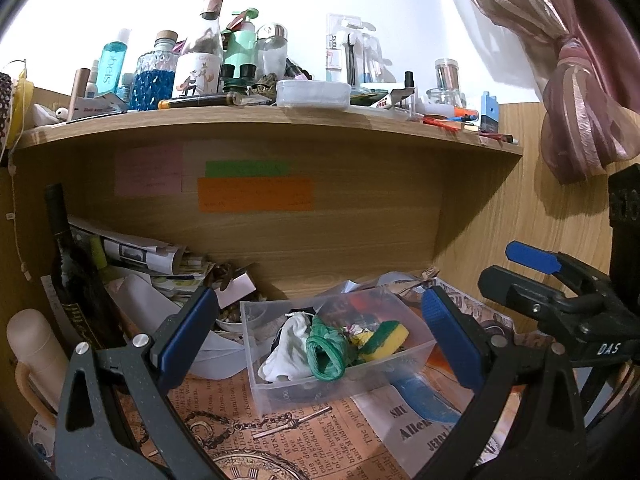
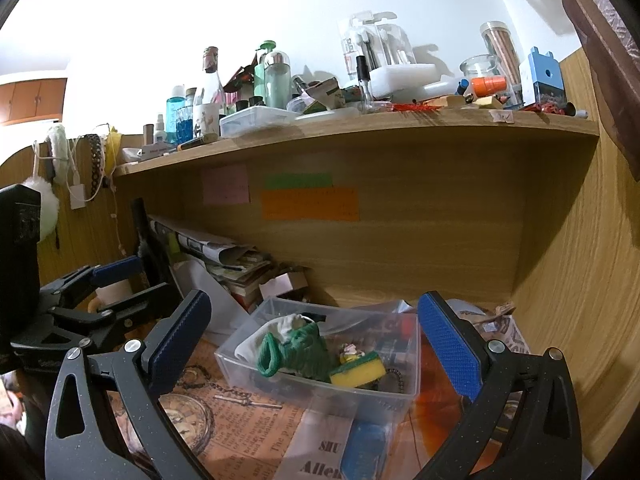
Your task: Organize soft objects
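Observation:
A clear plastic bin (image 1: 260, 376) (image 2: 408, 384) sits on the desk under the shelf. In it lie a white cloth (image 1: 286, 350) (image 2: 286, 325), a green knitted piece (image 1: 326, 354) (image 2: 294, 350) and a yellow-green sponge (image 1: 384, 340) (image 2: 358, 372). My left gripper (image 1: 320, 338) is open and empty, its blue pads either side of the bin's front. My right gripper (image 2: 316, 342) is open and empty, also just short of the bin. Each gripper shows at the edge of the other's view: the right one (image 1: 532, 276), the left one (image 2: 116, 284).
A cluttered shelf (image 1: 260, 120) of bottles and jars runs overhead. Papers and a dark bottle (image 1: 68, 264) stand at the back left, a cream flask (image 1: 36, 352) at the left. A blue flat object (image 1: 428, 398) lies in front of the bin. A pink curtain (image 1: 580, 80) hangs right.

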`<action>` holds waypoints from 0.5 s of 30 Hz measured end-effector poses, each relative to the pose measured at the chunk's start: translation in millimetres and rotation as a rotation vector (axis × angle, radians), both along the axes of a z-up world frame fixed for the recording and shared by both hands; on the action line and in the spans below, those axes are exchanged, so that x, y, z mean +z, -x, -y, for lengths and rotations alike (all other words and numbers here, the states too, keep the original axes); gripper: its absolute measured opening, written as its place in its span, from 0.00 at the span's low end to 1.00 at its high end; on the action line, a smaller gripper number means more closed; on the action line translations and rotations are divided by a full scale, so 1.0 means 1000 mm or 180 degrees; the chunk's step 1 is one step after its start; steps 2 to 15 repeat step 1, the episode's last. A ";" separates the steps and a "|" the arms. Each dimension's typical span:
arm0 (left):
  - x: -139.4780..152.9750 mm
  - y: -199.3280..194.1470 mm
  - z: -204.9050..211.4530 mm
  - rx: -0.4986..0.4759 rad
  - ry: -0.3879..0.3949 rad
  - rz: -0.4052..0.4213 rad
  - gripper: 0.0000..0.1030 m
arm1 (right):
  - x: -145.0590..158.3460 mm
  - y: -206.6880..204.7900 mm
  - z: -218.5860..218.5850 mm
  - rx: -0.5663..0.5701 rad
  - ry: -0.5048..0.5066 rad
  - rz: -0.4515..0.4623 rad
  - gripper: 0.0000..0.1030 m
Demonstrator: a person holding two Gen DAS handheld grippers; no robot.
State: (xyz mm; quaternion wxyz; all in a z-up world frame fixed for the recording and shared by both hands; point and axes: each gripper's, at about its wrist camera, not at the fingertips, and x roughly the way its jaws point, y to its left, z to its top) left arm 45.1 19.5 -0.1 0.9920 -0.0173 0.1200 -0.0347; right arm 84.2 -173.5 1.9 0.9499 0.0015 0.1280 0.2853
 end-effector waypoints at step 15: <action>0.000 0.000 -0.001 0.0000 0.0003 -0.0002 1.00 | -0.001 -0.001 0.000 -0.0003 0.0002 -0.0009 1.00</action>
